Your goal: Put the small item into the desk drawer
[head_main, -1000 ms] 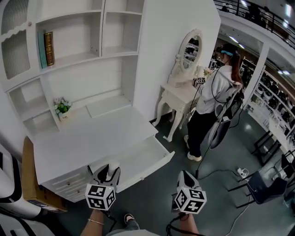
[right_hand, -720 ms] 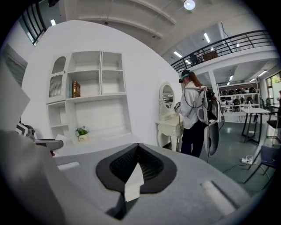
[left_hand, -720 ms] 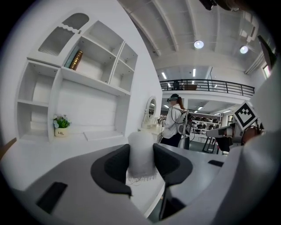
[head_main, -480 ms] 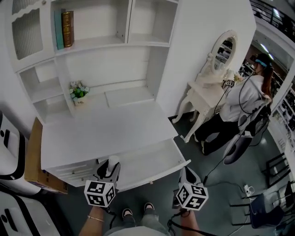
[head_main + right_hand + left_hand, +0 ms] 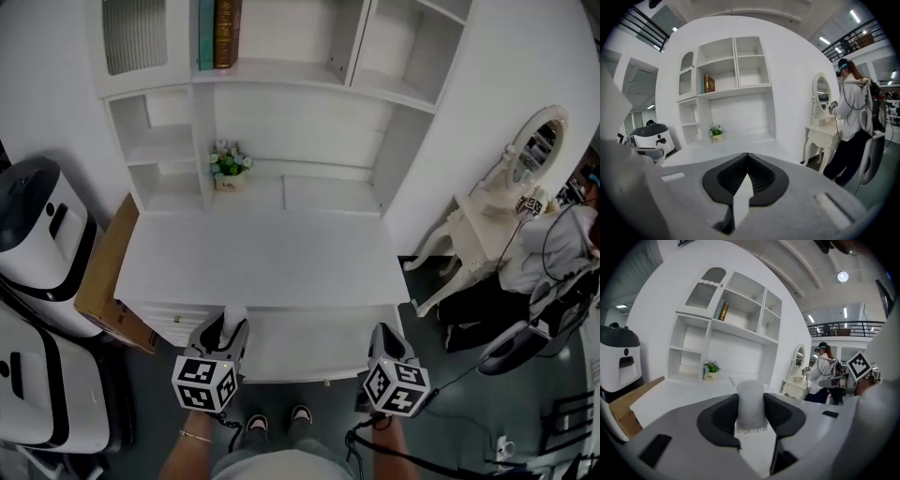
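Observer: Left gripper (image 5: 751,411) has its jaws standing wide, and both dark pads press on a small white fuzzy cylinder (image 5: 751,404) with a frayed lower edge. The cylinder stands upright between them and its top pokes out above the pads.

Checker: Where does the head view put that cylinder?

Observer: It is up in the air in the left gripper's hold, over the left end of the wide white desk drawer (image 5: 300,349). The drawer is pulled out from under the flat white desktop (image 5: 262,262), and the cylinder is close to the desktop's front edge. It does not lie in the drawer.

Checker: And the right gripper (image 5: 747,176)?

Observer: Its jaws are closed together, pad against pad, with nothing between them. In the head view it hangs over the right end of the drawer, well apart from the left gripper.

Checker: What is round the desk?

Observer: A small potted plant with pale flowers (image 5: 229,167) stands at the back of the desktop, under the white shelf unit. A brown book and a teal book (image 5: 214,33) stand upright on a shelf above it. A flat brown cardboard box (image 5: 108,272) leans against the desk's left side, beside a white machine with a dark top (image 5: 37,225). To the right stand a white dressing table with an oval mirror (image 5: 487,206) and a person in a pale hooded top (image 5: 853,122).
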### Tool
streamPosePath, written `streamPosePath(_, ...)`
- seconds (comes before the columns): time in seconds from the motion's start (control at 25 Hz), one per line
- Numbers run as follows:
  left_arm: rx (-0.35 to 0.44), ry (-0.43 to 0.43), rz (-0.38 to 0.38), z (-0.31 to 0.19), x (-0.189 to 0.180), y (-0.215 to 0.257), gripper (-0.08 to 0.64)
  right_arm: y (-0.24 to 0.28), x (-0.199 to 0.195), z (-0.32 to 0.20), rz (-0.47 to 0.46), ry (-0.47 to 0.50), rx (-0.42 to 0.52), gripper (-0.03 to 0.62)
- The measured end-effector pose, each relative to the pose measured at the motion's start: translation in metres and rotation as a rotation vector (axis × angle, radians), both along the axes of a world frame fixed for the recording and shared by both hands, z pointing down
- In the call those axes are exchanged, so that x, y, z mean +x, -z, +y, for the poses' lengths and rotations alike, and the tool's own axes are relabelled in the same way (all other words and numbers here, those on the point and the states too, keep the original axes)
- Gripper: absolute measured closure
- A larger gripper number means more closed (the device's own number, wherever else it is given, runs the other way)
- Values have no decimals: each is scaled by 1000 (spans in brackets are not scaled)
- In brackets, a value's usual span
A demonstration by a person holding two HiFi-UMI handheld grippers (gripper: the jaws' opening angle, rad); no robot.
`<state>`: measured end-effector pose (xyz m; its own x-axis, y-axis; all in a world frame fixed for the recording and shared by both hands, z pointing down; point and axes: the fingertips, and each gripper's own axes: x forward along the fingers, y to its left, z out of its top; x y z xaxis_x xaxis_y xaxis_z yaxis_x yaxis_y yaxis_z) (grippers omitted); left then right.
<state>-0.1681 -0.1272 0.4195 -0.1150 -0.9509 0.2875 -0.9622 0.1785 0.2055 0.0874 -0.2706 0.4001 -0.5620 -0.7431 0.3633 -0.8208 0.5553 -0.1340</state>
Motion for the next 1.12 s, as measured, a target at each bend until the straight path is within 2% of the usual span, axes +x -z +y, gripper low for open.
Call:
streamPosePath(0.44, -50, 31, 9, 4, -1, -16, 396, -15, -8, -12, 12, 31, -38, 592)
streamPosePath(0.92, -170, -34, 73, -10, 24, -81, 396, -78, 11, -7, 62, -9, -156, 592)
streamPosePath(1.12, -219, -75, 72, -19, 32, -107, 396, -105, 23, -5, 77, -38, -196, 592)
